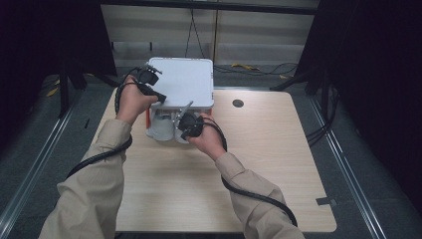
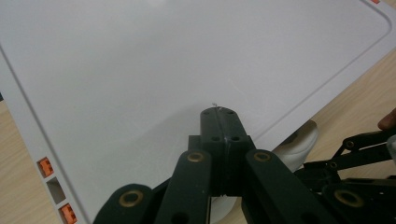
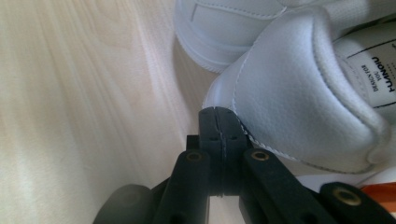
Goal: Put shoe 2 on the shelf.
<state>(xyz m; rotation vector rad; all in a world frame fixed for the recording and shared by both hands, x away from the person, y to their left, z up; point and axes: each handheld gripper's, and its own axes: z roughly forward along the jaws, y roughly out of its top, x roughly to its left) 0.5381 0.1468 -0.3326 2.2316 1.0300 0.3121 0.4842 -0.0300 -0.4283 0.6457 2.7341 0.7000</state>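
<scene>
The white box is sitting at the far left of the wooden table, and two white shoes are poking out of its near side, heels toward the person. The left gripper is resting on the lid near its left edge, its jaws pressed together with nothing between them, so it looks to be lifting or steadying the lid by pushing rather than pinching. The right gripper is reaching in at the near opening; in the right gripper view its jaws are likewise closed flat together, tips touching the heel of the nearer shoe just above the tabletop. Judging from this, the step is nudging the shoes fully into the box while the lid is held. To do it well, the right gripper should be pushing low and square on the heel, so the shoe slides rather than tipping, and both shoes should go in evenly. The left gripper should be keeping the lid raised clear of the collars until the heels pass the rim.
</scene>
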